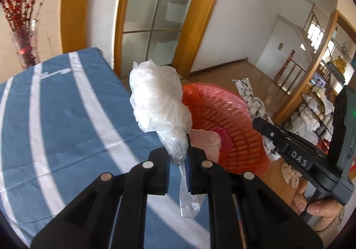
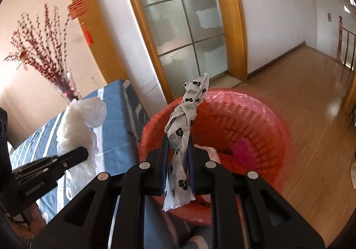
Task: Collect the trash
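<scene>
Flooring of glossy wood (image 2: pixel 311 97) fills the right wrist view from 1 to 4 o'clock, running back to a frosted glass door (image 2: pixel 182 31) in a yellow wooden frame at 12 o'clock. Blue cloth with white stripes covers the worktop (image 1: pixel 66 120), which takes up the left wrist view from 7 to 10 o'clock. A vase of red blossom branches (image 2: pixel 44 57) stands at the worktop's far end, at 10 o'clock in the right wrist view.

Just beside the worktop's edge stands a red slatted plastic basket (image 2: pixel 262 120), lined with a thin pink film, with something pink lying at its bottom; what that is cannot be told.

The left gripper (image 1: pixel 179 157) is clenched on the tail of a crumpled white plastic bag (image 1: pixel 158 102). The bag's puffed bulk stands up above the fingertips, over the line where worktop meets basket, and a thin clear strip hangs down between the fingers toward 6 o'clock.

The right gripper (image 2: pixel 178 149) is clenched on a twisted white bag with black paw prints (image 2: pixel 189 115). It is held upright over the basket's near rim, its knotted top pointing to 12 o'clock and its loose end drooping below the fingers. In the left wrist view this printed bag shows at 3 o'clock, beyond the basket's right rim, pinched by the other tool.
</scene>
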Tool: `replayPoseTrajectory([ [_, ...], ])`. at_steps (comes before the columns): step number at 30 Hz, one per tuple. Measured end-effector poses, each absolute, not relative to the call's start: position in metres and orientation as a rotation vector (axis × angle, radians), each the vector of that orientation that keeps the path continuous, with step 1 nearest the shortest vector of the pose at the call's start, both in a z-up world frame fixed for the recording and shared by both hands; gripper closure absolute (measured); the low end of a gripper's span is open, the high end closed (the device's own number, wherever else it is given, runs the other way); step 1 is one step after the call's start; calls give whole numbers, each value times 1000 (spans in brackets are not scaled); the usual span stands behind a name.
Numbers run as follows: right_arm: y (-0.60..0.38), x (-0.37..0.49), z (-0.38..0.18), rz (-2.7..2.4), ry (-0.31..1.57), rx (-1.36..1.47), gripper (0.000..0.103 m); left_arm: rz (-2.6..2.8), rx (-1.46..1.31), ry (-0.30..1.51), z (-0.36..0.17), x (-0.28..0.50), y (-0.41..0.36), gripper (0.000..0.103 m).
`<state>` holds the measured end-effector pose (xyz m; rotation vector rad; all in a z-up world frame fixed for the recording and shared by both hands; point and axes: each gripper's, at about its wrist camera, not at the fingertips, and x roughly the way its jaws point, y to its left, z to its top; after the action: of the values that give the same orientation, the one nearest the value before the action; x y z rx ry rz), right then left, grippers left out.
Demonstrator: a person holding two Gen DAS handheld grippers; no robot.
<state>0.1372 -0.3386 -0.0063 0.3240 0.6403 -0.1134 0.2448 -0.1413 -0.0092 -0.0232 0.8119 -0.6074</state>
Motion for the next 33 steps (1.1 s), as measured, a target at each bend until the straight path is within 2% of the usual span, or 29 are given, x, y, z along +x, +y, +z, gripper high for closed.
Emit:
replayPoseTrajectory([
  [10,-381,140,-8,-145,618,393,87,-680,-42,867,-24,258,-194,89],
  [12,-390,142,-7,-145,610,417,84,-679,-45,880,-28,261,-204,89],
  [15,-403,142,-8,-145,602,454,64,-671,-45,897,-36,265,-213,79],
  [17,-409,140,-9,-147,595,482,58,-663,-41,908,-42,267,-216,65],
  [20,-415,135,-13,-158,596,504,54,-648,-43,928,-50,268,-213,59],
  [22,-415,131,-14,-174,599,506,48,-632,-53,939,-54,268,-205,57],
  [24,-412,123,-13,-206,586,486,33,-615,-48,927,-53,265,-194,51],
  [25,-407,115,-10,-231,567,457,29,-604,-39,915,-51,262,-191,44],
  [27,-400,105,-4,-265,533,403,12,-563,1,858,-43,248,-175,36],
  [29,-387,93,3,-297,499,334,10,-540,31,803,-34,233,-161,26],
  [31,-374,83,9,-322,485,270,9,-504,52,743,-24,216,-143,20],
  [32,-366,77,11,-333,476,238,2,-491,55,720,-20,210,-135,18],
  [33,-359,72,13,-337,466,213,2,-468,58,686,-15,200,-123,16],
])
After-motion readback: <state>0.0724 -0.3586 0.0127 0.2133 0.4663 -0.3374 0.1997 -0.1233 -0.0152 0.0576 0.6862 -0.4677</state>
